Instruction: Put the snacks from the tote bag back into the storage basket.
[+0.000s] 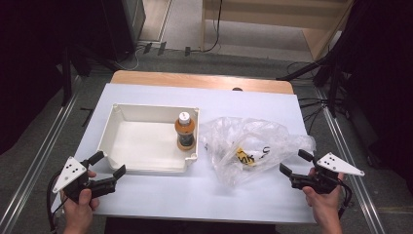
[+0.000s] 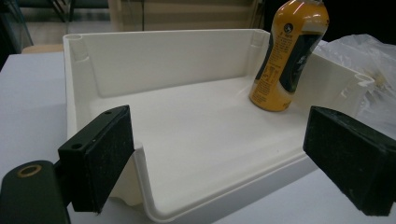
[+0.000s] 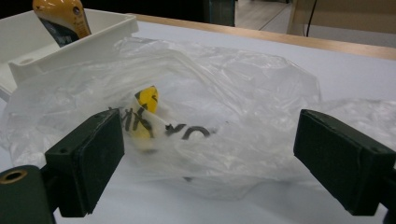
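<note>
A white plastic tray (image 1: 113, 130) lies on the table's left half. An orange bottle (image 1: 185, 130) with a white cap stands upright in its right near corner, and the same bottle (image 2: 285, 56) rises at the tray's far right in the left gripper view. A crumpled clear plastic bag (image 1: 253, 146) with yellow and black print lies right of the tray. My left gripper (image 1: 108, 163) is open at the tray's near left corner (image 2: 140, 186). My right gripper (image 1: 295, 162) is open just in front of the bag (image 3: 210, 116), nothing between its jaws.
The table carries a white sheet (image 1: 204, 195) with a wooden edge (image 1: 199, 78) at the back. Metal rails (image 1: 39, 151) run along both sides. Cables and dark stands lie on the floor beyond the table.
</note>
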The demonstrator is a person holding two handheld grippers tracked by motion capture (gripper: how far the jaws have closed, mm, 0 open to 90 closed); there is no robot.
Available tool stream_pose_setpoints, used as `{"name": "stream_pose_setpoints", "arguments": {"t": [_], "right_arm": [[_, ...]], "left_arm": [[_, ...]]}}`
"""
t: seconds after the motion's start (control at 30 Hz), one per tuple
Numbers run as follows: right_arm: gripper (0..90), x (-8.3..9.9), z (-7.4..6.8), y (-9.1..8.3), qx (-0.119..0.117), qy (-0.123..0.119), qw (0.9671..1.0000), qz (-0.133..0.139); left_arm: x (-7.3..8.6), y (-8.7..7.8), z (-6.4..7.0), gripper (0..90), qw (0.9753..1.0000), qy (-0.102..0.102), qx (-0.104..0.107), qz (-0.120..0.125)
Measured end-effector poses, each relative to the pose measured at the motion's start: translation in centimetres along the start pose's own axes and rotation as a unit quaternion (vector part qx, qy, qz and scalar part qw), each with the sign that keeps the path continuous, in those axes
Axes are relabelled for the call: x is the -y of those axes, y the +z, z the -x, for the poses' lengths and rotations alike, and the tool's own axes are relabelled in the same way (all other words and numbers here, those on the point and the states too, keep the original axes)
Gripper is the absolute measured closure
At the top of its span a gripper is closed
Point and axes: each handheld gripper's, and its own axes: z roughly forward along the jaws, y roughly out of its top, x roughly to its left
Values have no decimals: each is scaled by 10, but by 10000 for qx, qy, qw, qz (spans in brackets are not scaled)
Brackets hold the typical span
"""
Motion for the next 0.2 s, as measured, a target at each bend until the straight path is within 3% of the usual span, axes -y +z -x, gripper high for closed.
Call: {"name": "stream_pose_setpoints", "arguments": {"t": [0.2], "right_arm": [[90,1,5,-8,26,86,9999,145]], "left_arm": [[0,1,0,86,10000,-5,-14,-4]]}}
